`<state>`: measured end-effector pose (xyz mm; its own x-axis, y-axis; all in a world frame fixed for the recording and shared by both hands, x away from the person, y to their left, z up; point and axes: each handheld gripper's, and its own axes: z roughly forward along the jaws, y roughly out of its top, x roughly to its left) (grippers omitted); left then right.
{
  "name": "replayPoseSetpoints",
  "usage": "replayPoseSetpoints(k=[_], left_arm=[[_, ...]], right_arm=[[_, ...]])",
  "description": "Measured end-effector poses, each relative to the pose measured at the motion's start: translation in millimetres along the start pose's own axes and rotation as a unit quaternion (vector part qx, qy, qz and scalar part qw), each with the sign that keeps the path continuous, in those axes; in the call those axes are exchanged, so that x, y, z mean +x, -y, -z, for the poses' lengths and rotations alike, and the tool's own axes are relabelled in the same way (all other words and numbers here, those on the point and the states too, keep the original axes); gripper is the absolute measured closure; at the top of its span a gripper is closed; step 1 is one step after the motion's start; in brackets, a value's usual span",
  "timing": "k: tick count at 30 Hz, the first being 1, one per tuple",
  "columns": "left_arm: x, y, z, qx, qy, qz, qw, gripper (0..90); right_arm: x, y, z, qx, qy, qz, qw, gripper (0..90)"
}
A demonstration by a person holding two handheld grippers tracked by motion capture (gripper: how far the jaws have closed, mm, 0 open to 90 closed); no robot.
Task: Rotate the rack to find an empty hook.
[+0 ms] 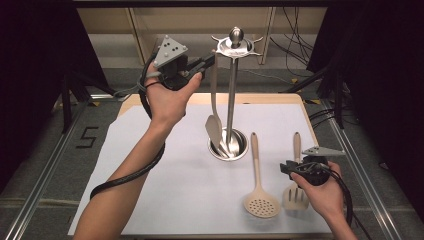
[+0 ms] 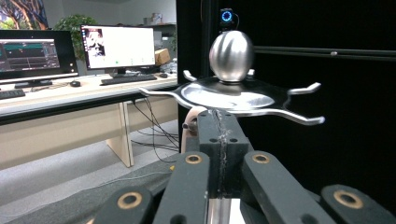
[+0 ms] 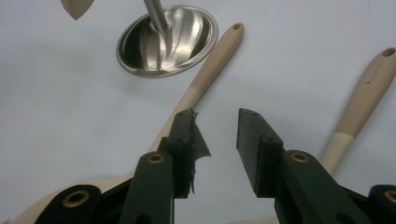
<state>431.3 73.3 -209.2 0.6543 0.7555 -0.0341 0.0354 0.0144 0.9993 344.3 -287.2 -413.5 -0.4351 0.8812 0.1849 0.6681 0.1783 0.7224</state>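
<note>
1. Utensil stand (image 1: 231, 95), the tallest thing on the white sheet (image 1: 165, 165), rises at the centre of the high view; its steel bowl base (image 1: 242, 150) sits mid-frame and its hooked top disc (image 1: 235, 46) at the upper centre.
2. Left gripper (image 1: 209, 59), in the upper left of the high view, has its jaws pressed together at the top end of a beige spatula (image 1: 214, 125) that hangs beside the pole, blade over the base. In the left gripper view the jaws sit just beneath the disc (image 2: 224, 95), with the handle tip (image 2: 189, 126) at their left.
3. Right gripper (image 1: 286, 168), at the lower right, hovers with jaws apart and empty over two utensils lying flat: a skimmer (image 1: 260, 200) and a slotted turner (image 1: 295, 192).
4. To hang the spatula well, I judge the handle's hole should be brought level with a hook arm (image 2: 303, 119), slid over its upturned tip, and let go only once the weight settles; keep the blade from knocking the pole.
</note>
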Motion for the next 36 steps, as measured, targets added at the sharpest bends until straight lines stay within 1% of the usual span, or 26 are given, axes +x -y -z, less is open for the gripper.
replayPoseSetpoints(k=[1, 3, 4, 5, 6, 9, 12, 13, 14, 16, 19, 20, 21, 22, 23, 25, 27, 28, 29, 30, 31, 32, 33, 34, 35, 36], left_arm=[[2.1, -0.5, -0.6, -0.003, -0.003, -0.004, 1.0000, 89.1], [5.1, -1.1, -1.5, -0.002, -0.005, -0.003, 1.0000, 89.1], [5.9, -1.3, -2.0, -0.002, -0.006, -0.002, 1.0000, 89.1], [7.0, -1.6, -2.5, -0.001, -0.006, -0.001, 1.0000, 89.1], [8.1, -1.9, -3.0, 0.001, -0.007, -0.001, 1.0000, 89.1], [9.6, -2.5, -4.6, 0.002, -0.009, 0.000, 1.0000, 89.1], [10.0, -2.6, -5.3, 0.004, -0.008, 0.000, 1.0000, 89.1], [9.9, -2.8, -5.3, 0.005, -0.008, -0.001, 1.0000, 89.1], [10.0, -2.8, -5.4, 0.005, -0.007, -0.001, 1.0000, 89.1], [10.0, -2.6, -5.2, 0.005, -0.007, -0.001, 1.0000, 89.0], [9.6, -1.1, -2.9, 0.004, -0.004, -0.003, 1.0000, 89.0], [9.4, -0.1, -1.5, 0.004, -0.003, -0.004, 1.0000, 88.9], [9.0, 0.9, -0.1, 0.004, -0.002, -0.005, 1.0000, 88.5], [8.2, 2.9, 2.9, 0.003, 0.000, -0.006, 1.0000, 87.4], [7.5, 4.7, 5.9, 0.004, 0.003, -0.007, 1.0000, 85.7], [6.6, 8.8, 13.1, 0.006, 0.007, -0.011, 0.9999, 79.7], [4.9, 13.0, 21.3, 0.010, 0.012, -0.014, 0.9998, 73.7], [4.2, 14.8, 24.4, 0.010, 0.014, -0.013, 0.9998, 69.9], [3.9, 18.0, 30.0, 0.011, 0.018, -0.015, 0.9997, 66.8], [3.9, 20.1, 33.4, 0.013, 0.019, -0.015, 0.9996, 64.0], [4.8, 23.9, 38.9, 0.017, 0.021, -0.015, 0.9995, 61.6], [6.2, 27.0, 43.5, 0.021, 0.021, -0.015, 0.9994, 57.6], [8.1, 30.5, 48.3, 0.026, 0.021, -0.014, 0.9993, 57.6], [10.4, 34.6, 53.1, 0.031, 0.023, -0.013, 0.9992, 55.7], [12.2, 38.4, 56.6, 0.038, 0.026, -0.009, 0.9989, 53.7], [15.1, 44.1, 61.1, 0.048, 0.031, -0.002, 0.9984, 51.8]], right_arm=[[0.0, 0.0, -0.1, 0.001, 0.000, -0.001, 1.0000, 67.5], [-0.1, -0.4, 0.3, 0.005, 0.003, 0.002, 1.0000, 67.5], [-2.5, -0.7, -0.5, 0.000, 0.003, 0.017, 0.9998, 67.5], [-2.3, -0.5, -1.4, 0.000, -0.005, 0.012, 0.9999, 67.5], [-2.3, -0.6, -1.6, 0.001, -0.006, 0.011, 0.9999, 67.5], [-2.4, -0.8, -1.6, -0.003, 0.000, 0.015, 0.9999, 67.5], [-2.1, -1.1, -1.2, 0.001, 0.003, 0.016, 0.9999, 67.4], [0.5, -0.7, -0.7, 0.006, 0.002, 0.000, 1.0000, 67.4], [0.4, -0.6, -1.6, 0.003, -0.002, 0.000, 1.0000, 67.3], [1.0, -0.4, -1.7, 0.007, -0.002, -0.005, 1.0000, 67.3], [0.3, 0.0, -4.2, 0.000, -0.004, 0.001, 1.0000, 67.1], [-0.7, -0.8, -3.2, 0.009, 0.003, 0.011, 0.9999, 67.0], [2.9, -0.2, -4.9, 0.012, -0.012, -0.013, 0.9998, 67.0], [2.5, -0.9, -4.0, 0.018, -0.002, -0.003, 0.9998, 67.0], [0.9, -1.5, -6.6, 0.015, -0.014, 0.008, 0.9998, 67.0], [2.3, -2.9, -6.9, 0.027, -0.011, 0.006, 0.9996, 67.2], [3.2, -4.1, -8.1, 0.034, -0.018, -0.001, 0.9993, 67.1], [3.5, -5.4, -6.8, 0.043, -0.012, -0.006, 0.9990, 67.1], [2.8, -6.1, -6.0, 0.044, -0.009, -0.008, 0.9990, 67.1], [-2.6, -6.8, -7.8, 0.023, -0.015, 0.011, 0.9996, 67.0], [-2.1, -8.1, -5.6, 0.029, -0.013, -0.005, 0.9995, 67.0], [-5.6, -10.6, -0.5, 0.035, -0.002, -0.017, 0.9993, 67.0], [-5.6, -10.6, -0.5, 0.035, -0.002, -0.017, 0.9993, 67.0], [-4.1, -11.0, 1.1, 0.038, -0.004, -0.048, 0.9981, 67.0], [-6.4, -12.5, 3.8, 0.047, 0.004, -0.052, 0.9975, 67.2], [-9.3, -12.9, 3.0, 0.040, -0.002, -0.052, 0.9979, 67.5]])
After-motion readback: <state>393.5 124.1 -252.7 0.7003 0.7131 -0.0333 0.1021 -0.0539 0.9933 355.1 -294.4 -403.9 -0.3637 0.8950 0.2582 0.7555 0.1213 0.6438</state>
